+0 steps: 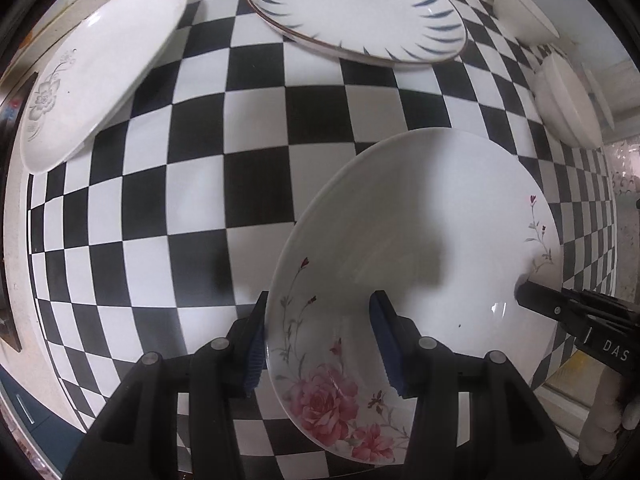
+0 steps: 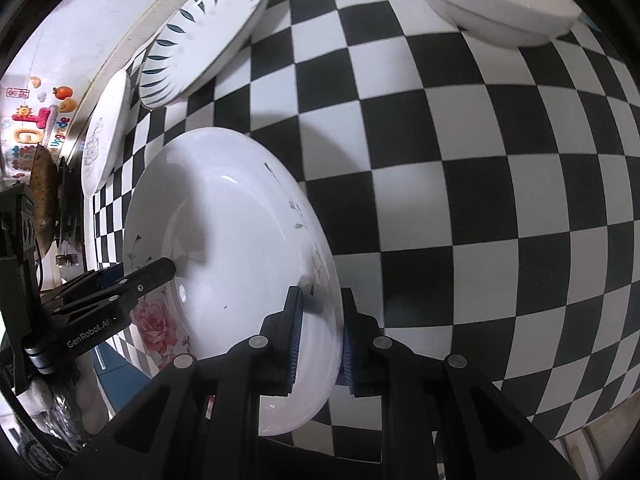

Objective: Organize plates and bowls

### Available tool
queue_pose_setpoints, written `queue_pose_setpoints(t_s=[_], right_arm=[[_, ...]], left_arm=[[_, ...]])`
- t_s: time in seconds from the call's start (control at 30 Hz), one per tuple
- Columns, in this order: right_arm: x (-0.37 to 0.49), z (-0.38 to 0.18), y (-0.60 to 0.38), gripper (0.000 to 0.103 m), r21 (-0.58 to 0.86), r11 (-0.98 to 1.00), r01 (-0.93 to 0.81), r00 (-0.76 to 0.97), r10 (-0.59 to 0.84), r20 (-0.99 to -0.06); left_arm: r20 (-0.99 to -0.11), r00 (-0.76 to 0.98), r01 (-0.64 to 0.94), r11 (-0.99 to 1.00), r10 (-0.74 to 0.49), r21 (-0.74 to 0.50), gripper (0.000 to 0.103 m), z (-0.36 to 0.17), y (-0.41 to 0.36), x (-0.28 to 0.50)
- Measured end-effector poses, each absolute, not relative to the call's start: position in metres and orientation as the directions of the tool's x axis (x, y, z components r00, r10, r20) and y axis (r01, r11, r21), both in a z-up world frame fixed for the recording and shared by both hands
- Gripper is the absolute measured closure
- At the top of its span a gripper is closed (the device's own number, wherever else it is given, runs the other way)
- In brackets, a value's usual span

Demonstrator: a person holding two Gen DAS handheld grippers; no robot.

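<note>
A white plate with pink roses [image 1: 420, 248] is held tilted above the checkered tablecloth; it also shows in the right wrist view [image 2: 236, 240]. My left gripper [image 1: 320, 340] straddles its rose-side rim, jaws apart around the rim. My right gripper [image 2: 320, 336] is shut on the opposite rim and also appears in the left wrist view [image 1: 532, 292]. A blue-leaf plate [image 1: 360, 8] and a grey-flower plate [image 1: 92, 76] lie farther off. White bowls [image 1: 568, 104] sit at the right.
The checkered tablecloth [image 1: 240, 184] covers the table. A shallow white bowl [image 2: 492, 4] sits at the far right in the right wrist view. A wall with colourful stickers [image 2: 32, 120] lies beyond the table's left edge.
</note>
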State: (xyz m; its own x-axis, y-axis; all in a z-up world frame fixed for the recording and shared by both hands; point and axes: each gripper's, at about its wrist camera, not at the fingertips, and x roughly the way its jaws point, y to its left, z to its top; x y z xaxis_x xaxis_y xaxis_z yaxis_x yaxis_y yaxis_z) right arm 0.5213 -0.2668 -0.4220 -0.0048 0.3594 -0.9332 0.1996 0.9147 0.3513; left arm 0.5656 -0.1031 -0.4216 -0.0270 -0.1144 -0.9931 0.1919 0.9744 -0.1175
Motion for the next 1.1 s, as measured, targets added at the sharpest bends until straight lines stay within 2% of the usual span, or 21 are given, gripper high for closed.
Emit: queue_pose_setpoints(t_s=[0.27,0.9,1.1], right_arm=[[0.523,-0.427,-0.268,0.083,0.359,0.914,0.190,-0.020,0.369,-0.929],[0.533,-0.431,-0.265,0.084,0.404,0.901,0.154,-0.056,0.417,-0.907],[0.536,-0.412,-0.285,0.083,0.416,0.888,0.194,-0.007,0.426,-0.905]], left_arm=[[-0.993,-0.030,0.182,0.977,-0.111,-0.115,0.057,-0.417,-0.071,0.562],[-0.995,-0.031,0.129,0.987,-0.096,-0.099,0.057,-0.419,-0.059,0.556],[-0.997,0.035,0.066,0.996,-0.069,-0.067,0.057,-0.391,-0.032,0.558]])
